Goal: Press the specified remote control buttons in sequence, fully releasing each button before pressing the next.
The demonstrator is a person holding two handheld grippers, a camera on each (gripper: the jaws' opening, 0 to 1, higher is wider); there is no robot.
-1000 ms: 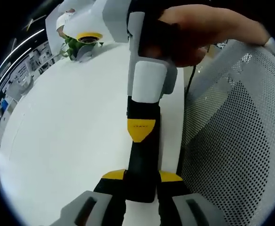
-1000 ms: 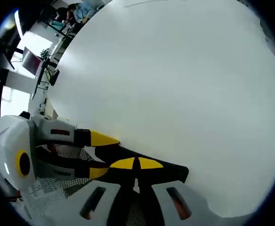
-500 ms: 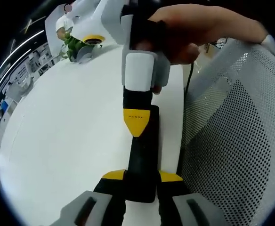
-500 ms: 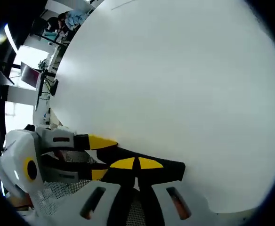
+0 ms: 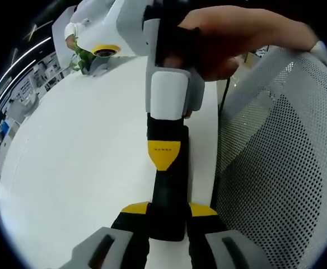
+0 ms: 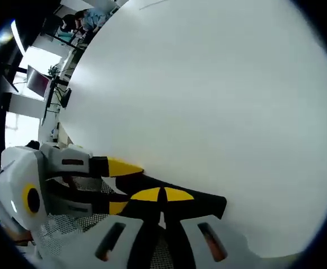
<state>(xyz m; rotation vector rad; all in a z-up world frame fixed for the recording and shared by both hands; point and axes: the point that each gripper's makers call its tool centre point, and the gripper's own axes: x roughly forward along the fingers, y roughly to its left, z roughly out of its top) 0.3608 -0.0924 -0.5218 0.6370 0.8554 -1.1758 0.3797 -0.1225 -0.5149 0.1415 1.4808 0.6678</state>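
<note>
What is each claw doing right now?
Left claw: shut on the black remote control.
Right claw: shut, tips pressing the remote control.

remote control (image 5: 169, 190): black
table (image 5: 79, 151): plain white
chair mesh (image 5: 275, 168): grey, dotted with holes
right gripper (image 5: 164, 154): white body, yellow tips
plant (image 5: 85, 56): green

remote (image 5: 169, 185): on the desk (image 5: 79, 162), at its edge, between the left gripper (image 5: 169, 210) jaws
right gripper (image 5: 163, 148): on top of the remote
mesh chair (image 5: 275, 168): just beside the desk edge
plant (image 5: 88, 56): far end of desk
</note>
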